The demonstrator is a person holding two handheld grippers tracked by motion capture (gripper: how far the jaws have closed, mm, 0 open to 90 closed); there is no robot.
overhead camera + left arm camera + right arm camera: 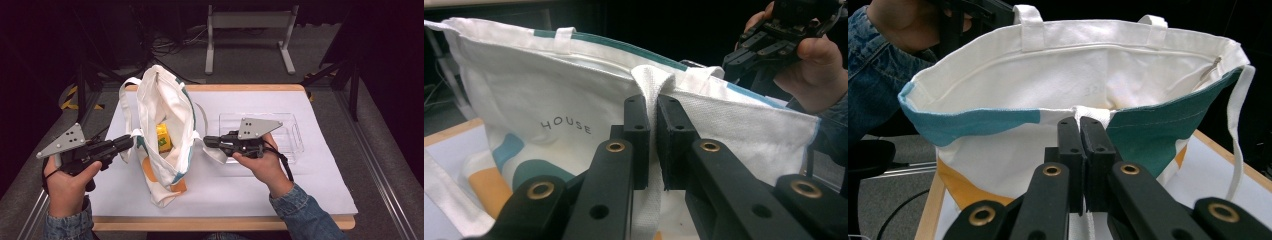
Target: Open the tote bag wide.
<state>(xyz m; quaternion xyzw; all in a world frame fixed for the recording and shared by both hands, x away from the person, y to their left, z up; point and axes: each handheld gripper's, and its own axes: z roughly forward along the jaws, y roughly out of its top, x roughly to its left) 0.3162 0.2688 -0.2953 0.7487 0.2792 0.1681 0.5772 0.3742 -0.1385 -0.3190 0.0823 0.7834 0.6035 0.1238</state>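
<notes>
My left claw [651,107] clamped on strap of tote bag [165,130], jaws pinching white webbing at bag's near side. My right claw [1083,127] clamped on strap at opposite side, where teal panel meets white. Bag stands on white table sheet [310,185], mouth pulled open between my two claws. Yellow box [163,138] inside bag, down at bottom. Clear plastic tray [292,132] lies just beyond my right hand [262,162], apart from bag.
</notes>
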